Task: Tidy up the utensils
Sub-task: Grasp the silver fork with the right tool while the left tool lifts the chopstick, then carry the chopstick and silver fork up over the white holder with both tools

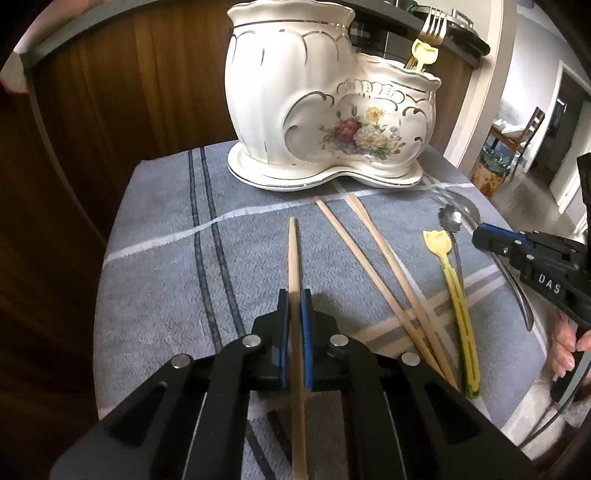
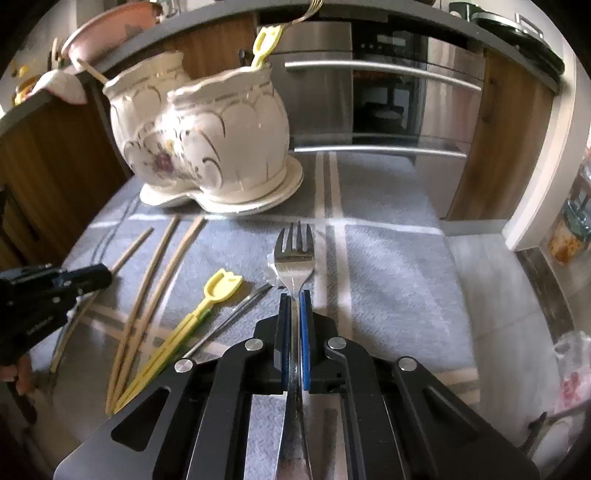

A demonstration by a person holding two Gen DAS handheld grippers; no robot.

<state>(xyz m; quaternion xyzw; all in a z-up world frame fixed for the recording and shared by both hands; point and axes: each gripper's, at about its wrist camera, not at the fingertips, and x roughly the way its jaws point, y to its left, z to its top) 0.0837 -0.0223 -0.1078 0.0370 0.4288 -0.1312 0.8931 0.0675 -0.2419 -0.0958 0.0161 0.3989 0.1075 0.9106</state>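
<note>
Nearest the left wrist camera, the left gripper [image 1: 295, 306] has its jaws clamped on a wooden chopstick [image 1: 293, 254], which runs straight out between the blue pads toward the far edge of the worktop. In the right wrist view the right gripper [image 2: 294, 306] is likewise clamped, its jaws closed on the neck of a steel fork [image 2: 294, 254] whose tines point toward the far edge.

The ceramic holder [image 1: 317, 107] stands on its saucer at the far edge of the grey striped cloth [image 1: 155, 236]. Its lower compartment already carries a gold fork [image 1: 434, 26] and a yellow pick [image 1: 423, 55]. Still lying on the cloth between the two grippers are two more chopsticks [image 1: 373, 266], a second yellow pick [image 1: 456, 295] and a small flower-headed spoon [image 1: 450, 218].

Both grips look centred and firm, so the next step is probably lifting and carrying. To do it well, each piece should come up clear of the cloth before it travels, so the chopstick does not drag across its neighbours. Each should then be tipped toward upright over a compartment and lowered in, not dropped, since the holder is ceramic. The fork probably belongs with the gold fork, and the chopstick in the taller side.

Both grippers slope downward and forward at a similar slant, side by side. The person's fingers [image 1: 565, 343] wrap the right gripper's handle.
</note>
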